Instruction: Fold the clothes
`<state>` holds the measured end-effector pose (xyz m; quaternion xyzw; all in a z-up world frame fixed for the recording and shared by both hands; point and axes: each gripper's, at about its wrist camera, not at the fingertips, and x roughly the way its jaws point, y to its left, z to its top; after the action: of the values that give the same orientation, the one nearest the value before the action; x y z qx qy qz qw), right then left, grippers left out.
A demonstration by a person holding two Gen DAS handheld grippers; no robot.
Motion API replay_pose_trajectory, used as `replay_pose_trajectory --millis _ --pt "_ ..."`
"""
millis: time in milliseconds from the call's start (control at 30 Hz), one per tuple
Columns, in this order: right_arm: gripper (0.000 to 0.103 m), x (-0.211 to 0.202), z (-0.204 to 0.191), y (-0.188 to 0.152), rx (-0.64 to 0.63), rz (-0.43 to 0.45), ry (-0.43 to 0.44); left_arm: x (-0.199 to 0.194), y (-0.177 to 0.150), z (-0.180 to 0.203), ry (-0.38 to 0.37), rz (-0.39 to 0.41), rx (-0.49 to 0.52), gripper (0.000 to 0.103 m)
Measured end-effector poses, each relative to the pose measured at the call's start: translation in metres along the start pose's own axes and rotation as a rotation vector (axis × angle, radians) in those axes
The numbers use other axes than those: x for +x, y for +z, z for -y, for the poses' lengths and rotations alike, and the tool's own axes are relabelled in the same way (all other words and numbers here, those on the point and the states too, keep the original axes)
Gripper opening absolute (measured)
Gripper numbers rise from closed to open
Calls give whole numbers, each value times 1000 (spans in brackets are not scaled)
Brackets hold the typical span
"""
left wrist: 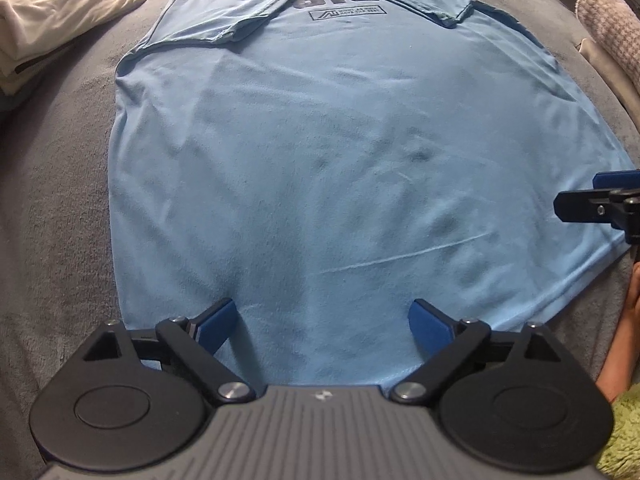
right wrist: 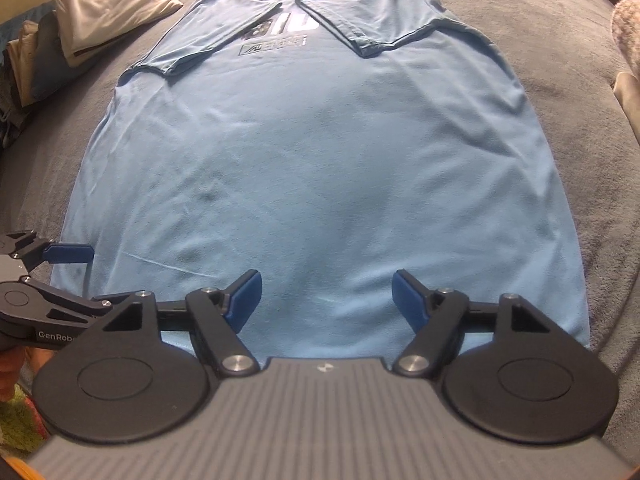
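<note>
A light blue T-shirt (left wrist: pixel 320 152) lies flat, print side up, on a grey plush blanket (left wrist: pixel 56 200), its hem nearest the cameras and its collar at the far end. Both short sleeves are folded inward over the chest, partly covering a dark printed logo (left wrist: pixel 346 12).

The left gripper (left wrist: pixel 320 320) points down over the hem near the shirt's left corner. Its blue-padded jaws stand wide apart with only flat cloth showing between them, and they grip nothing. The right gripper (right wrist: pixel 326 300) hangs over the hem further right, jaws also well apart and holding nothing.

Around the shirt: a pile of folded cream and tan clothes (right wrist: pixel 100 16) sits on the blanket to the far left, well clear of the shirt. A fuzzy pinkish-grey item (left wrist: pixel 608 28) lies at the far right edge. Nothing rests on the shirt itself.

No containers are visible.

The left wrist view alone shows one blue pad of the right gripper (left wrist: pixel 600 200) from the side at the right edge, with part of a hand (left wrist: pixel 624 340) below it and green shaggy fabric (left wrist: pixel 624 440) in the corner. The right wrist view alone shows the left gripper (right wrist: pixel 60 272) side-on at its left edge, and the shirt's right hem corner against the blanket.
</note>
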<state>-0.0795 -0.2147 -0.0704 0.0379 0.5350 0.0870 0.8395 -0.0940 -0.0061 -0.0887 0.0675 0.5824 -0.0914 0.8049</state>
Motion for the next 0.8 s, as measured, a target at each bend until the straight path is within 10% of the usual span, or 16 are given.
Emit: replay_pose_trajectory --millis 800 --pt "86 0 -7 -3 -42 28 -117 -8 2 -2 77 27 -38 94"
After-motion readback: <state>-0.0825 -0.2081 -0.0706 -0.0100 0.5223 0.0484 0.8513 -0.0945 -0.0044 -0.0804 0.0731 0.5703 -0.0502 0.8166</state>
